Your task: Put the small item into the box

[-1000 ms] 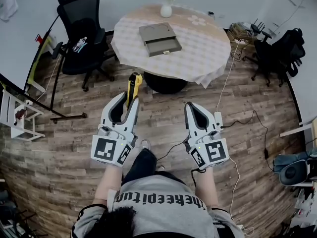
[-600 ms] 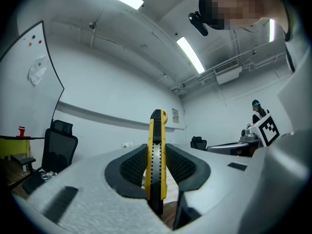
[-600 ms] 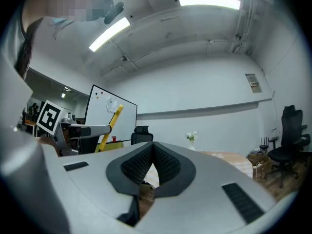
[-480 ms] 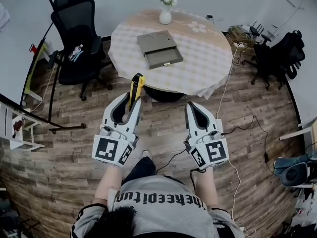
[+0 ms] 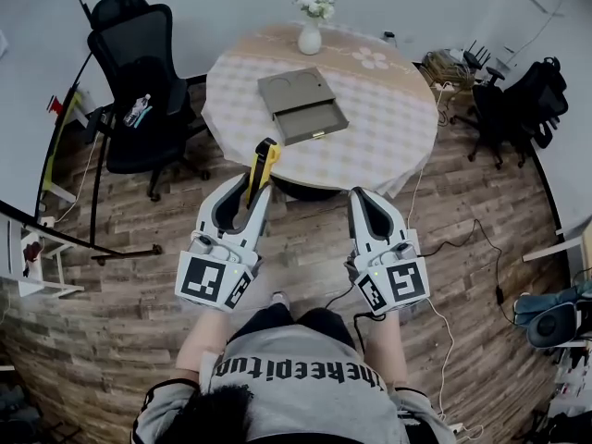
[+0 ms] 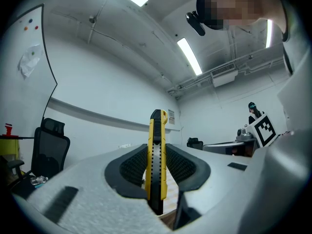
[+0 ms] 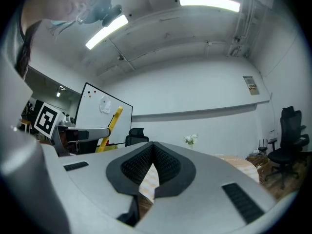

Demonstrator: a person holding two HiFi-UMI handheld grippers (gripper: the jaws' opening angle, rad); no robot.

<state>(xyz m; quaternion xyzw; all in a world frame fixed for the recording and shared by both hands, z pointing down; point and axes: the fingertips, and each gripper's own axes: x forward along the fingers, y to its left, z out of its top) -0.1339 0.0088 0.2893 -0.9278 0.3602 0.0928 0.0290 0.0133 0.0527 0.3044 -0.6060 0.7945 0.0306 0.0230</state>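
Clamping the yellow utility knife upright between its jaws, the left gripper hovers near the edge of the table. The grey box lies on that table, well apart from the knife. The right gripper has its jaws pressed together, empty.

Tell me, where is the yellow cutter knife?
In the head view, the yellow cutter knife is clamped in the left gripper, left of centre, pointing toward the round table with the grey box.

Table and box have drawn nearer the knife.
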